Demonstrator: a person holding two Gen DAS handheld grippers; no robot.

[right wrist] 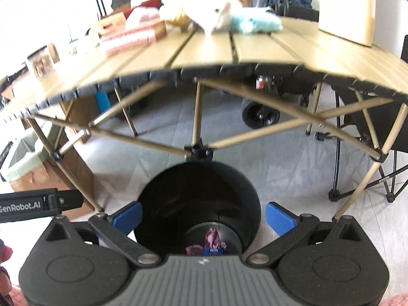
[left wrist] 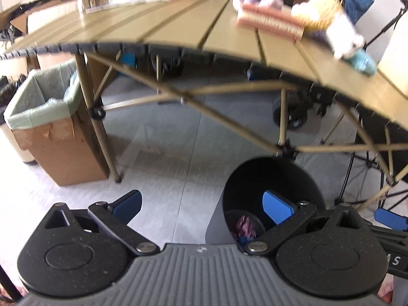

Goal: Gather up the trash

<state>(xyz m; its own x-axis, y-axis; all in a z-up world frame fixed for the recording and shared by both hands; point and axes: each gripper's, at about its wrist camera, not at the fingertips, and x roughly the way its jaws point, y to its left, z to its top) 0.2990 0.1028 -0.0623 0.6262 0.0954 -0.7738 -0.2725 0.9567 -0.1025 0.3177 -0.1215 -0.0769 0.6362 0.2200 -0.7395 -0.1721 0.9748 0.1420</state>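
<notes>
Hovering above the black bin point(right wrist: 199, 204), the right gripper point(right wrist: 204, 219) has its blue pads spread wide with nothing between them, and the left gripper point(left wrist: 201, 206) beside it is likewise released and empty. Crumpled pinkish trash point(right wrist: 213, 238) already lies at the bottom of the bin, so this piece looks deposited. The risks lie in what comes next. The bin stands on the floor just in front of the folding table point(right wrist: 255, 51), close to one of its leg joints point(right wrist: 200, 151), and a careless upward sweep could knock a gripper against the table edge or the crossed struts, or tip the bin. On the tabletop sit a white plush toy point(right wrist: 211, 7), a light blue soft item point(right wrist: 255, 24) and a pink striped package point(right wrist: 127, 38); whether any of these is trash is unclear, so grabbing a keepsake by mistake is a real hazard. A lined cardboard box point(left wrist: 58, 137) at the left could also draw a drop to the wrong container.
</notes>
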